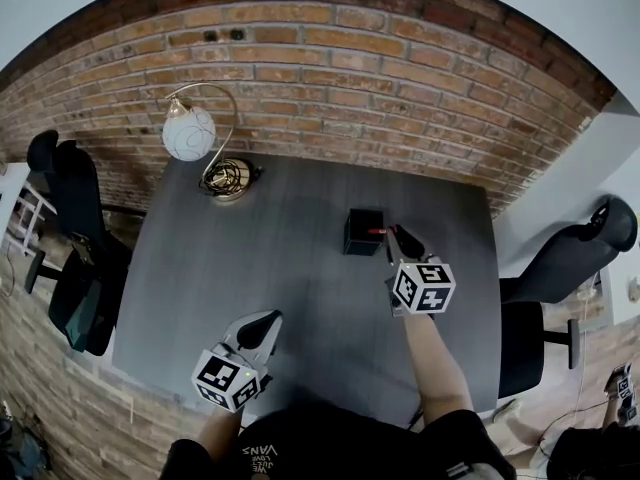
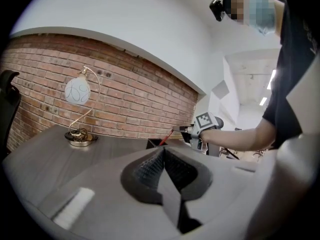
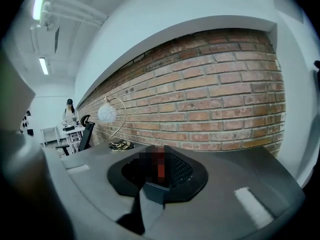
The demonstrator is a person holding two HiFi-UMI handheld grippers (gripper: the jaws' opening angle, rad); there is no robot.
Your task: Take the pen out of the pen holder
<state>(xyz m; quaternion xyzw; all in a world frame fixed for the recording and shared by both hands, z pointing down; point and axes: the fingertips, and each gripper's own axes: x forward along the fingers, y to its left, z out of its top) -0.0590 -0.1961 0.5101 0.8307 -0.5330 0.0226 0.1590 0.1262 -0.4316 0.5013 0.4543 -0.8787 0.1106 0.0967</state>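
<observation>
A black square pen holder (image 1: 360,232) stands on the dark grey table (image 1: 250,258), right of the middle. Just to its right my right gripper (image 1: 393,235) is shut on a red pen (image 1: 377,231), which sticks out over the holder's right rim. In the right gripper view the red pen (image 3: 160,167) shows between the shut jaws of that gripper (image 3: 159,159). From the left gripper view, the pen (image 2: 166,138) slants up out of the holder (image 2: 154,143) to the right gripper (image 2: 187,133). My left gripper (image 1: 268,320) hovers near the front edge, shut on nothing (image 2: 162,153).
A desk lamp with a white globe (image 1: 189,132) and a brass base (image 1: 228,179) stands at the table's back left. Black office chairs stand to the left (image 1: 75,248) and right (image 1: 565,263). A brick wall (image 1: 400,98) runs behind the table.
</observation>
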